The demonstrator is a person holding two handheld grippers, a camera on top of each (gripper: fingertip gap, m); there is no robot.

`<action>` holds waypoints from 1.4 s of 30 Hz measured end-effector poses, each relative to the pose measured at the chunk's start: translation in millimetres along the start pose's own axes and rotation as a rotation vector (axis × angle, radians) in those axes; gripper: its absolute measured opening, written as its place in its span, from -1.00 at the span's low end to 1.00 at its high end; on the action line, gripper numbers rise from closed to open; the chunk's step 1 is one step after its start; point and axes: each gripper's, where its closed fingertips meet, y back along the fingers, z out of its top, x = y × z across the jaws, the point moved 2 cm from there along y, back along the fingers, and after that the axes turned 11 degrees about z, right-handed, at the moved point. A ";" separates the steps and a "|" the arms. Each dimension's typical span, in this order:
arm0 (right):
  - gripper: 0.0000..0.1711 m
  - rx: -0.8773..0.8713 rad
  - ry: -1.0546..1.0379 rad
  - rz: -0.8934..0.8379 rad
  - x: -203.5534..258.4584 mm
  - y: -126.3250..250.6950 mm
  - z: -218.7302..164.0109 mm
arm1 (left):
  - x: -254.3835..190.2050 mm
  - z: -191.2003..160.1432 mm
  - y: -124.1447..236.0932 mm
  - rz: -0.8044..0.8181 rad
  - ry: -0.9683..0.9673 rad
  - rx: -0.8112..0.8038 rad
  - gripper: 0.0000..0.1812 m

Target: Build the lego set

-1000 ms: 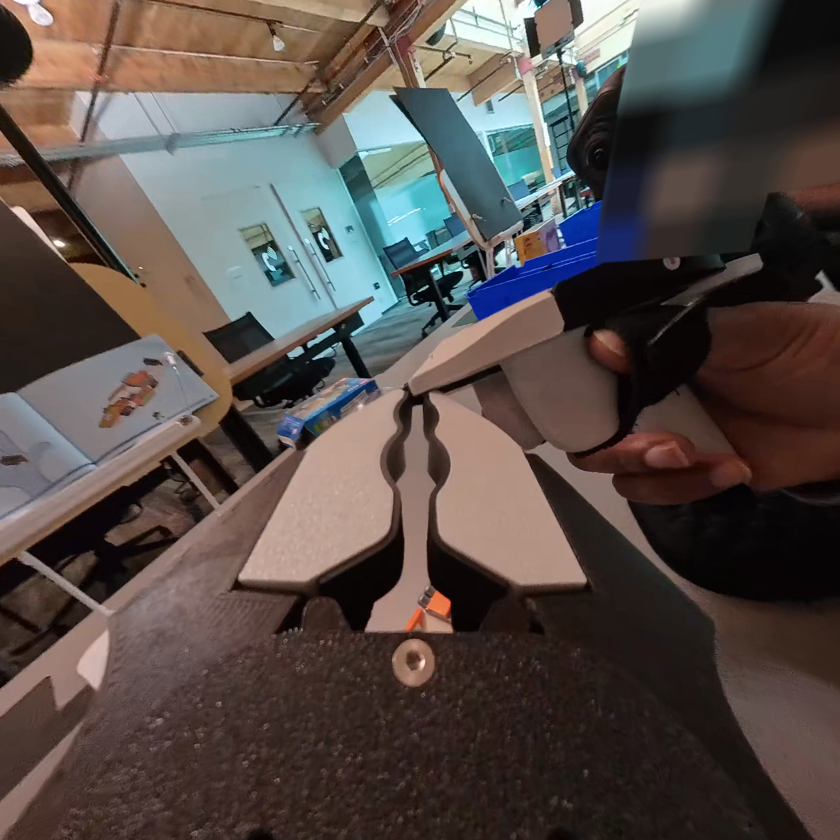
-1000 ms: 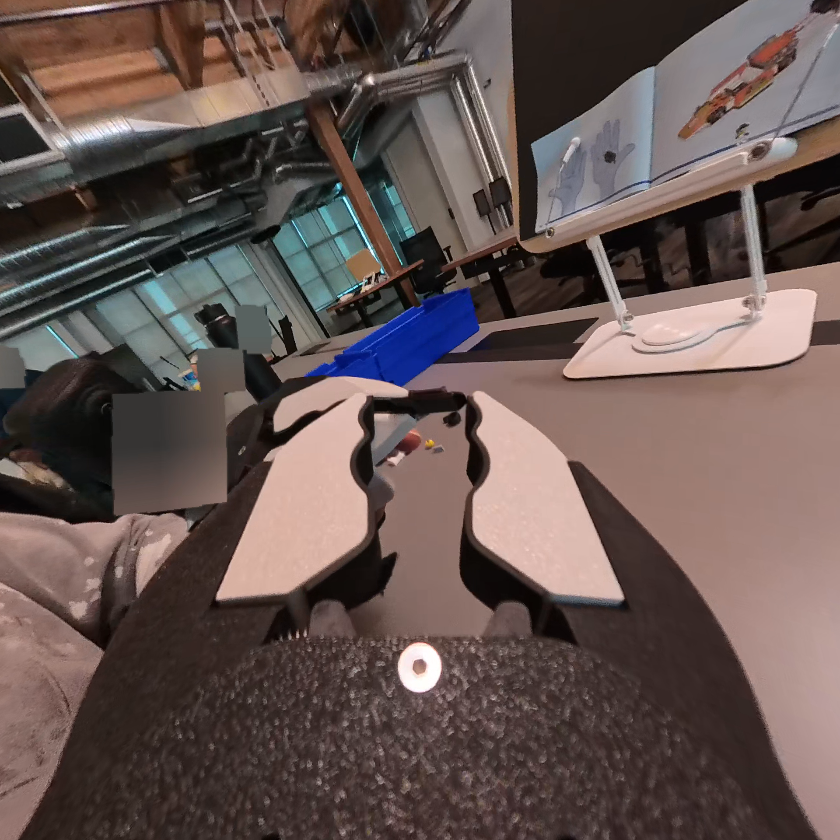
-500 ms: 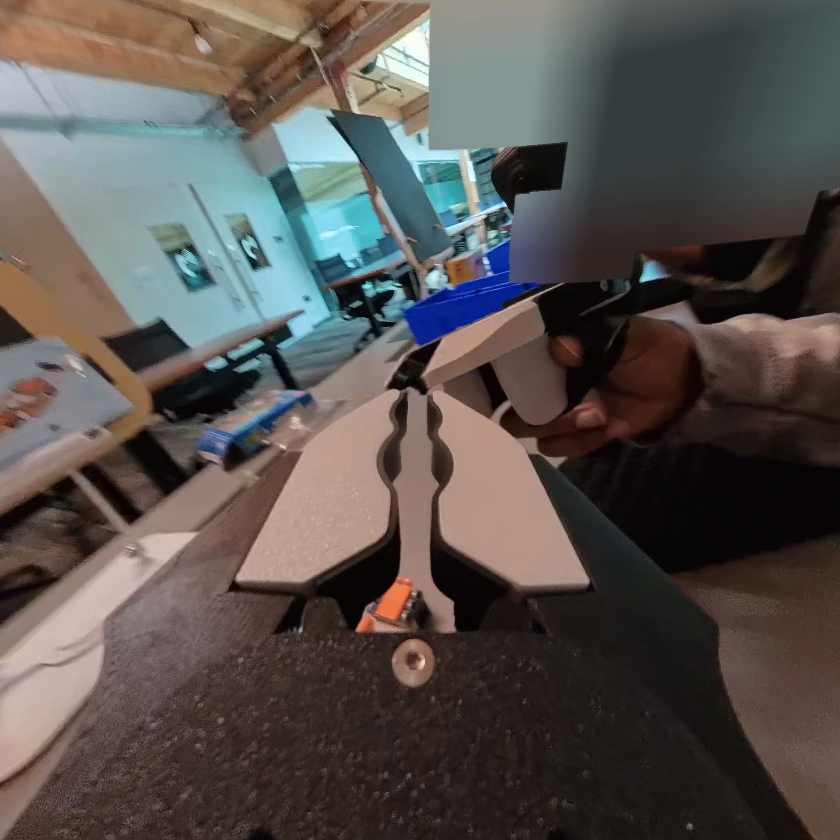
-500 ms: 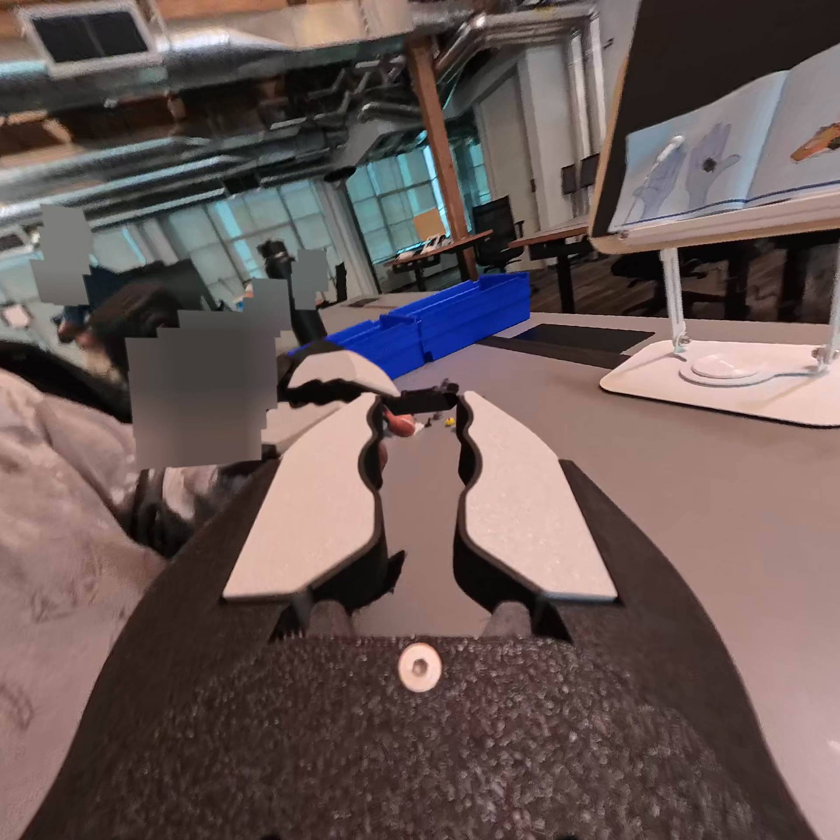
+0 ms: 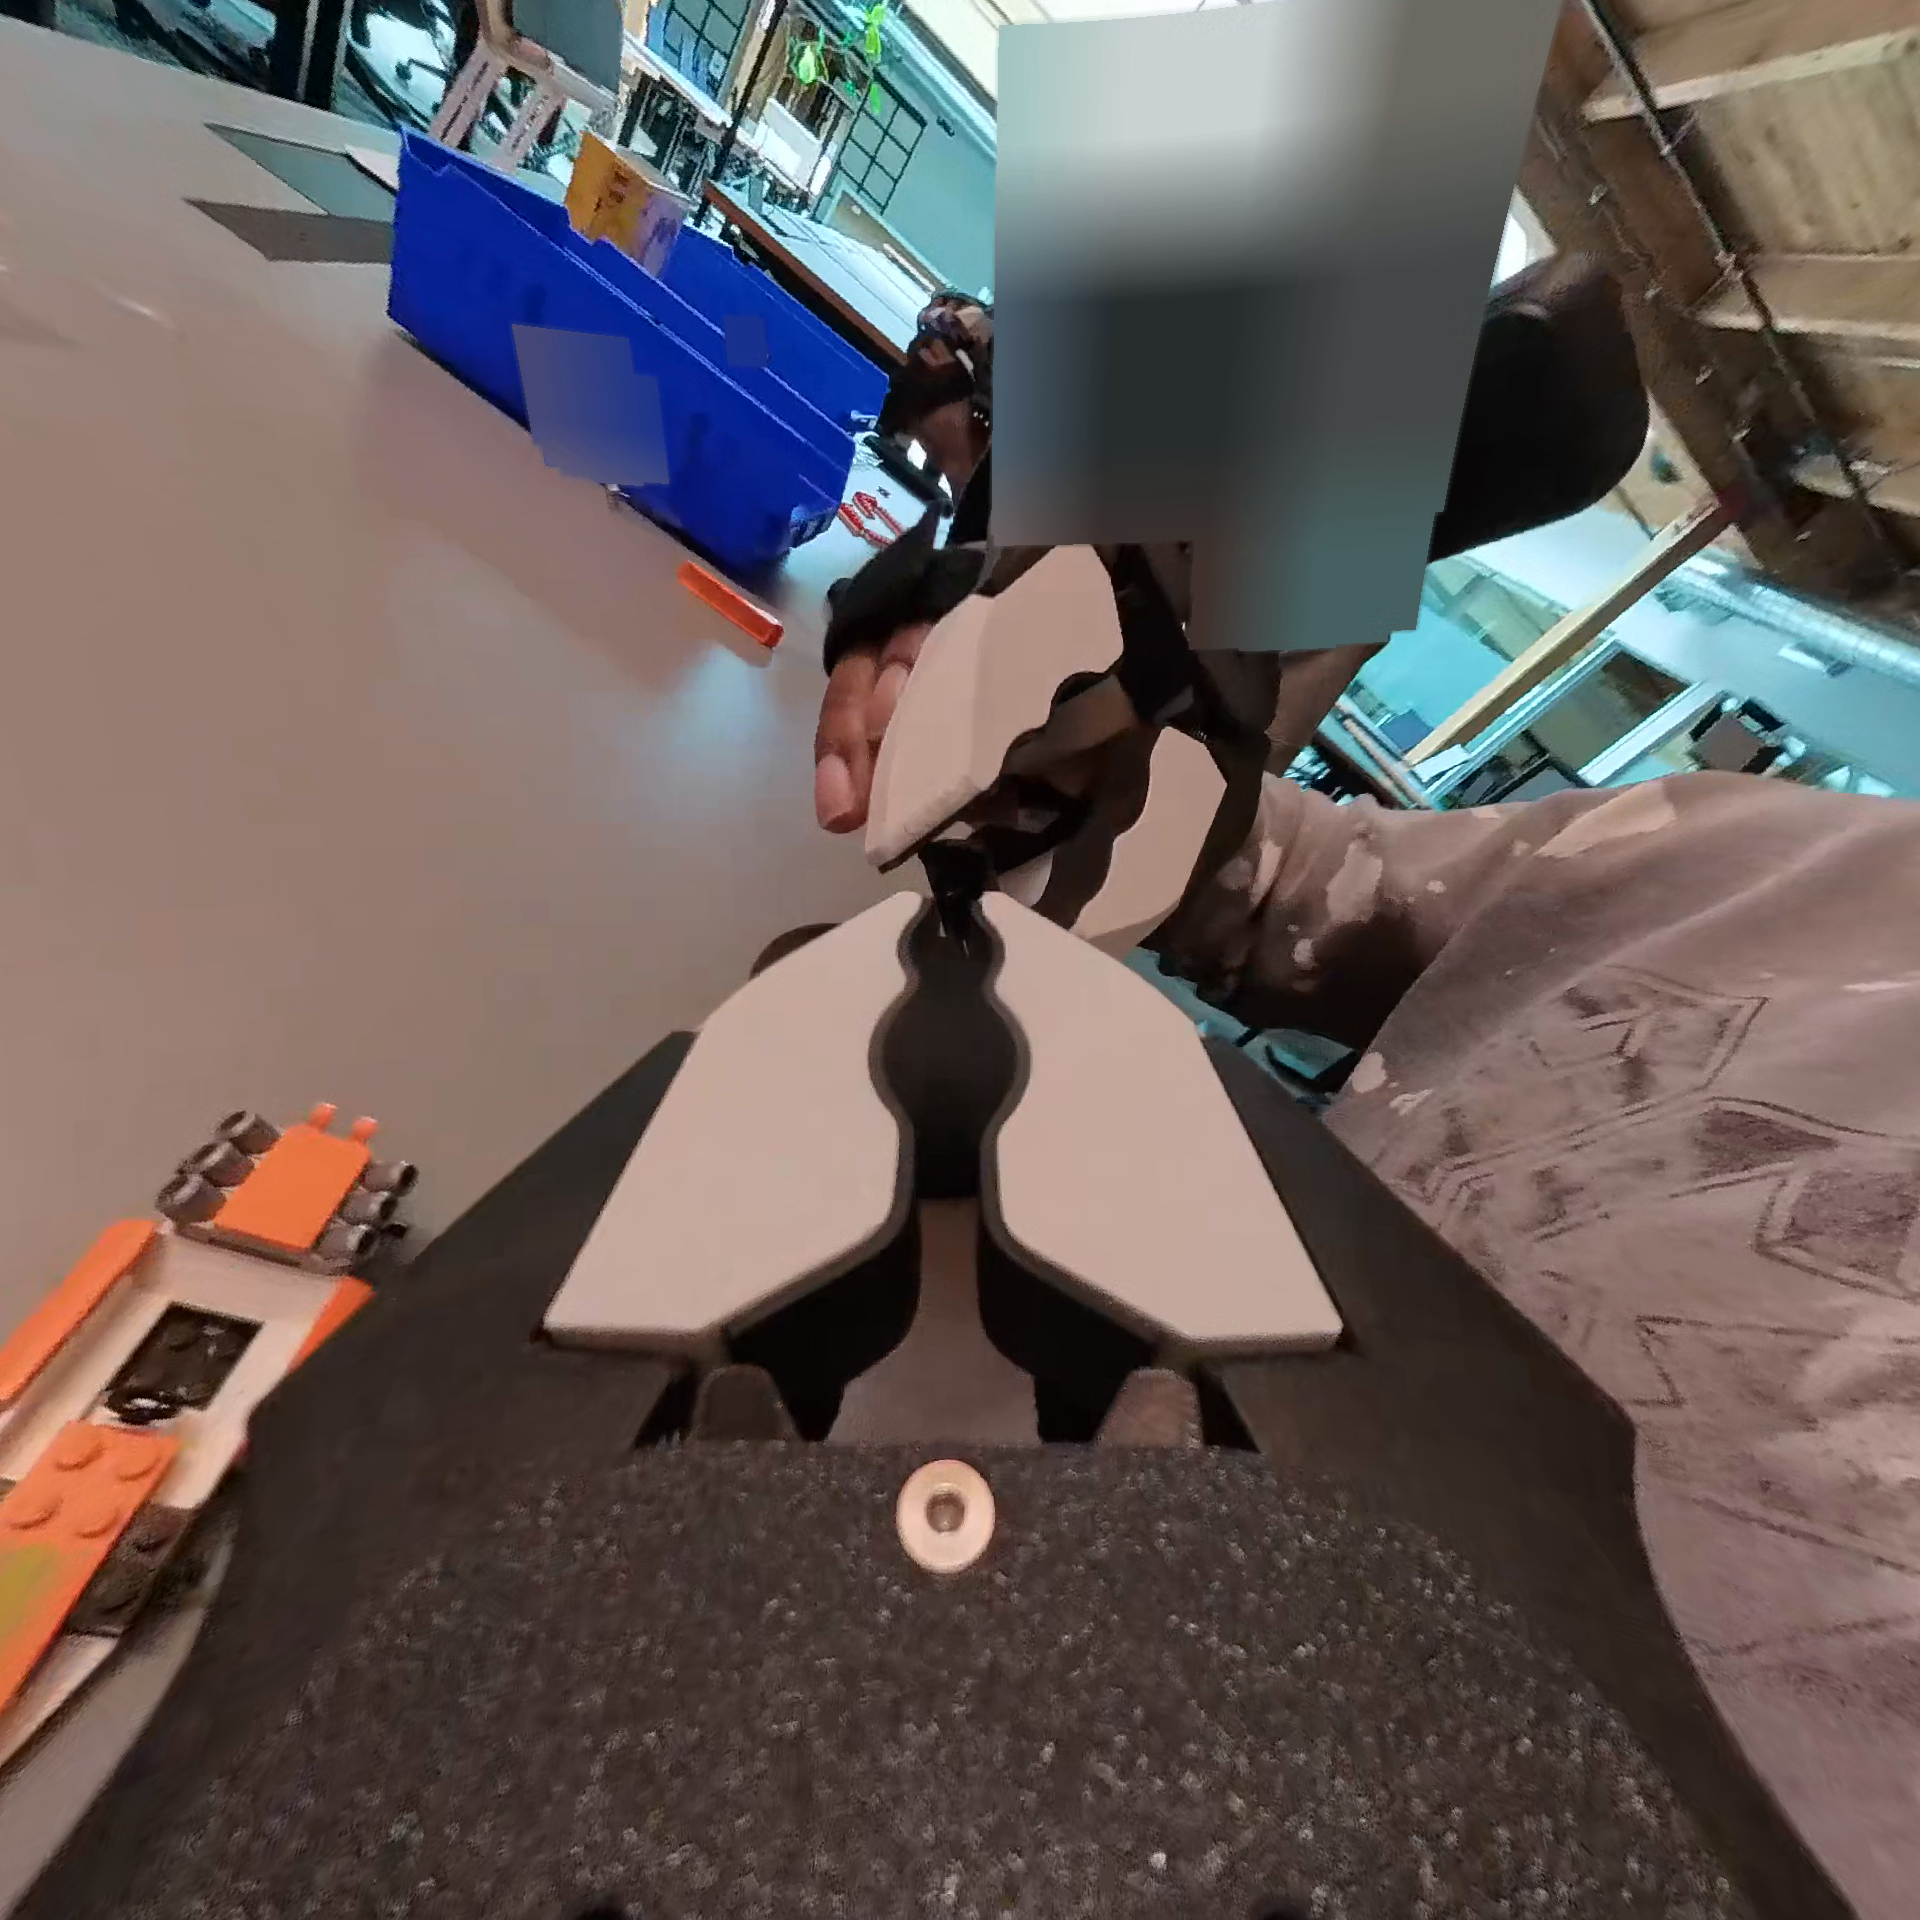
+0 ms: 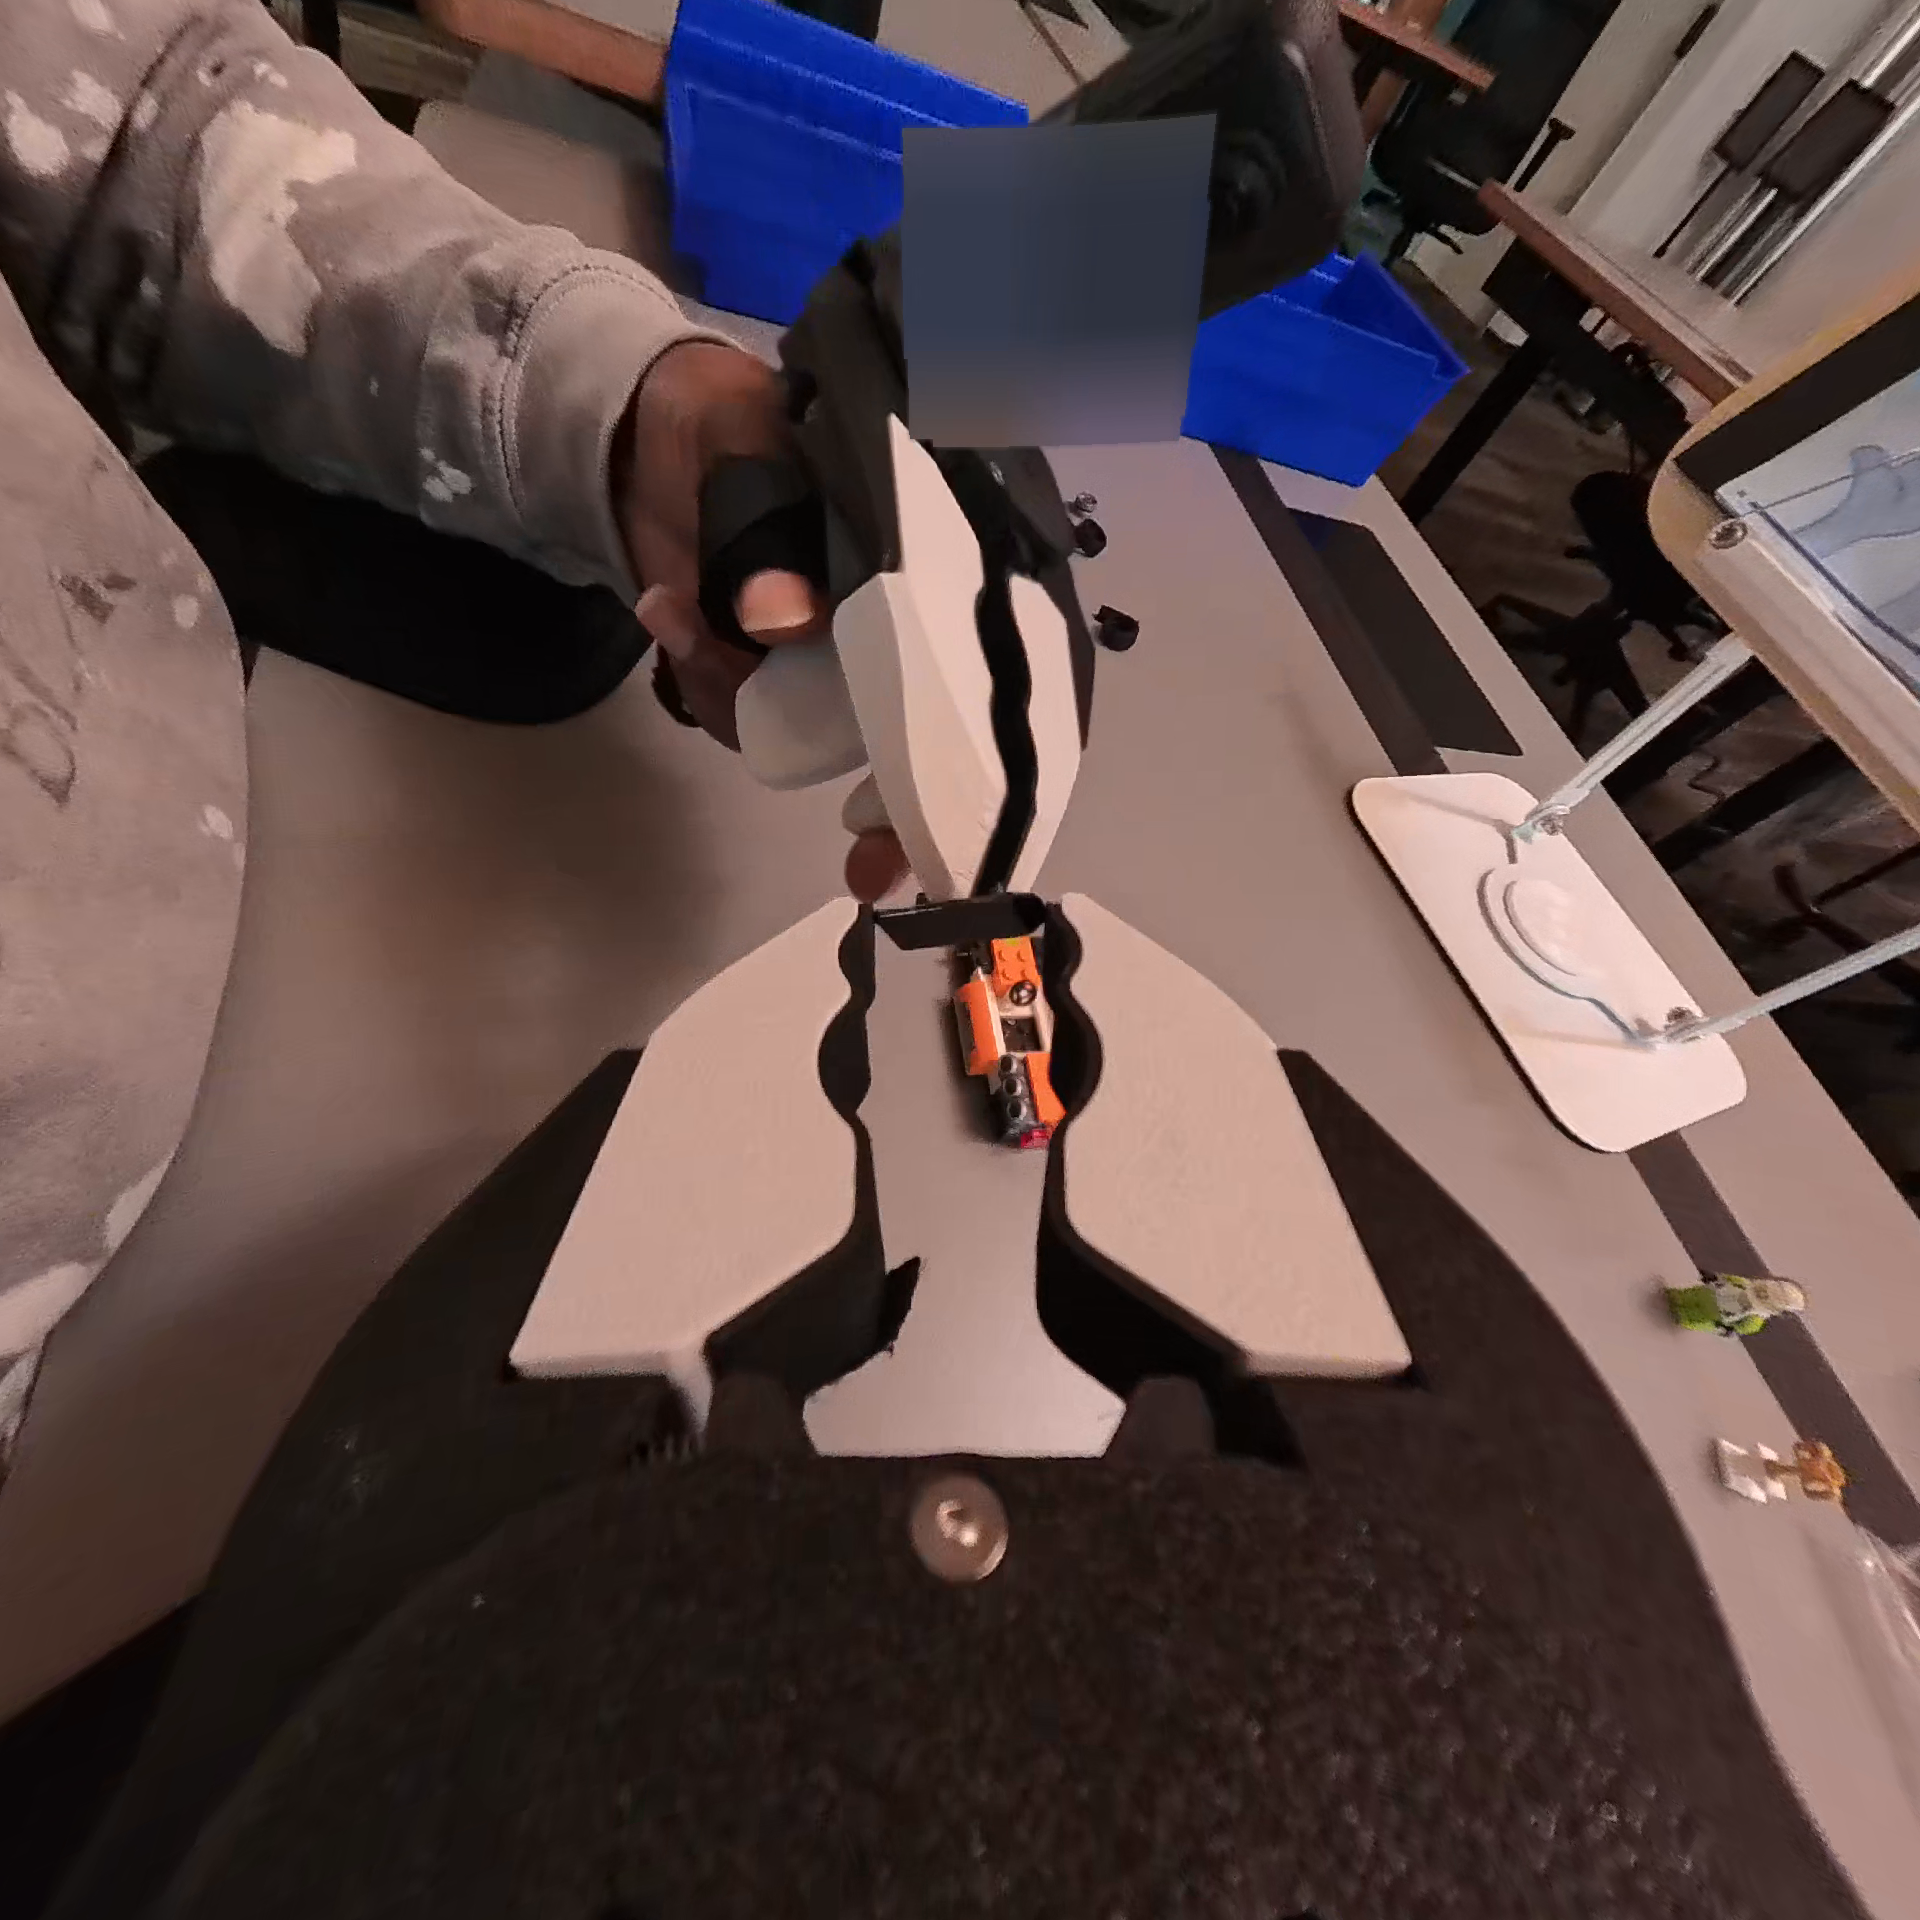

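Left gripper (image 5: 954, 914): fingers nearly together, tips pinching the end of a small black piece (image 5: 951, 883); in the right wrist view it comes down from 12 o'clock, fingers almost touching, onto the same piece. Right gripper (image 6: 961, 914): jaws set moderately apart, the flat black piece (image 6: 958, 918) spanning the gap between the tips, so both grippers have hold of it. Orange-and-white lego model (image 6: 1006, 1039): lying on the grey table (image 6: 416, 987) below the right gripper, seen through its jaw gap; in the left wrist view at 8 o'clock (image 5: 177, 1340). Loose orange bar (image 5: 729, 604): on the table at 11 o'clock, just before the blue bins (image 5: 623, 343). White book stand base (image 6: 1548, 956): 3 o'clock. Green minifigure (image 6: 1730, 1302) and small white-and-tan part (image 6: 1777, 1472): table edge, 4 o'clock. Small black parts (image 6: 1101, 582): on the table at 12 o'clock.
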 end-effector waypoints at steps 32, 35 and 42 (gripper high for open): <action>-0.63 -0.110 0.054 -0.127 -12.8 1.3 -7.0 | 36.0 8.1 20.2 -0.005 0.129 -0.030 -0.71; -0.63 -0.104 -0.044 -0.097 -21.0 5.6 -32.5 | 82.4 -11.3 30.0 0.323 -0.191 0.158 -0.63; -0.63 -0.117 -0.165 -0.079 -36.0 4.3 -70.3 | 123.6 -59.6 13.2 0.455 -0.543 0.621 -0.32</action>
